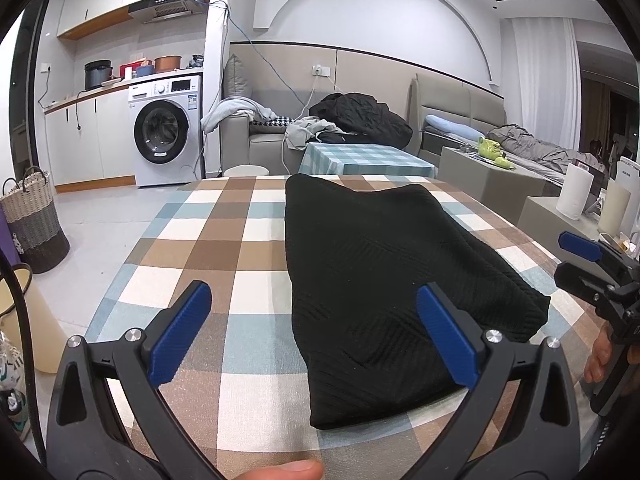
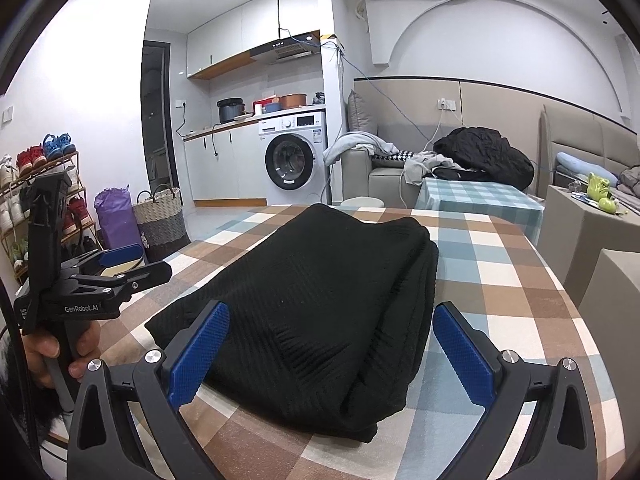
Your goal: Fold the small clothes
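A black knitted garment (image 1: 384, 280) lies folded into a thick rectangle on the checked tablecloth (image 1: 208, 240); it also shows in the right wrist view (image 2: 320, 300). My left gripper (image 1: 314, 312) is open and empty, held just above the garment's near left part. My right gripper (image 2: 332, 332) is open and empty, held over the garment's near end. The right gripper shows at the right edge of the left wrist view (image 1: 576, 256), and the left gripper at the left of the right wrist view (image 2: 136, 262), both apart from the cloth.
A sofa (image 1: 272, 136) with piled clothes and a small checked table (image 1: 364, 160) stand beyond the table. A washing machine (image 1: 166, 128), a woven basket (image 1: 34, 220) and a shoe rack (image 2: 36, 200) are to the left. Paper rolls (image 1: 576, 192) stand at the right.
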Demonstrator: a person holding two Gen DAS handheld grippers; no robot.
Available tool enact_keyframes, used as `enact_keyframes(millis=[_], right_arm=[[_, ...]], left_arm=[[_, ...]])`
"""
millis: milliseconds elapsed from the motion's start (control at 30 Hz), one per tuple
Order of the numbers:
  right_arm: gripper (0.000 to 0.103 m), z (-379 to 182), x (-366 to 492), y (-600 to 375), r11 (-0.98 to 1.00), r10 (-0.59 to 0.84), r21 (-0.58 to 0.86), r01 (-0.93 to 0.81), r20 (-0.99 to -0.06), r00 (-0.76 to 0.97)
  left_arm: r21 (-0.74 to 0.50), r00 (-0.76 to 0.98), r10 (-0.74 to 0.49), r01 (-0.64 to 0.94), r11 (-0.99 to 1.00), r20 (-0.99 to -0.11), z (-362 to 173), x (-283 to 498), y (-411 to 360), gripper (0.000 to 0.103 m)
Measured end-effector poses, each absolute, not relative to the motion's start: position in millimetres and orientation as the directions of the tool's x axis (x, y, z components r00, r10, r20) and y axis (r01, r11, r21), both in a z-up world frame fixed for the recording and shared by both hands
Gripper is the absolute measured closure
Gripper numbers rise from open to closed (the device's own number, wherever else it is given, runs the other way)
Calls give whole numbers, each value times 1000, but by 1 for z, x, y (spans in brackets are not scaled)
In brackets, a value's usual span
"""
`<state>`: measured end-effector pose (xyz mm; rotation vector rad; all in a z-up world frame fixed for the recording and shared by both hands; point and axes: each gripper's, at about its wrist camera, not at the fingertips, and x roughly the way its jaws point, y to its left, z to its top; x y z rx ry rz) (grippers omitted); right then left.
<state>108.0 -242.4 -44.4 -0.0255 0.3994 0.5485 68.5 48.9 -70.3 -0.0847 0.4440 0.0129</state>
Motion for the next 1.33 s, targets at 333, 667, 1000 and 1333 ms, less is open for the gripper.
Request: enact_keyframes(millis=[333, 667, 1000, 1333], right_arm=[[0, -44, 108, -244, 856, 502, 84, -511, -371, 781], [0, -44, 108, -244, 855, 503, 85, -511, -372, 780], [0, -44, 108, -243, 855, 504, 85, -512, -372, 780], [0, -44, 107, -243, 855, 503, 86, -511, -372, 780]], left_arm=[[-68, 907, -2, -29, 997, -422, -70, 67, 48, 1], [-70, 908, -10, -22, 997, -419, -69, 64, 49, 1], [-70, 909, -10, -21, 997, -418, -70, 65, 49, 1], [-72, 909, -10, -22, 997, -416, -70, 67, 49, 1]])
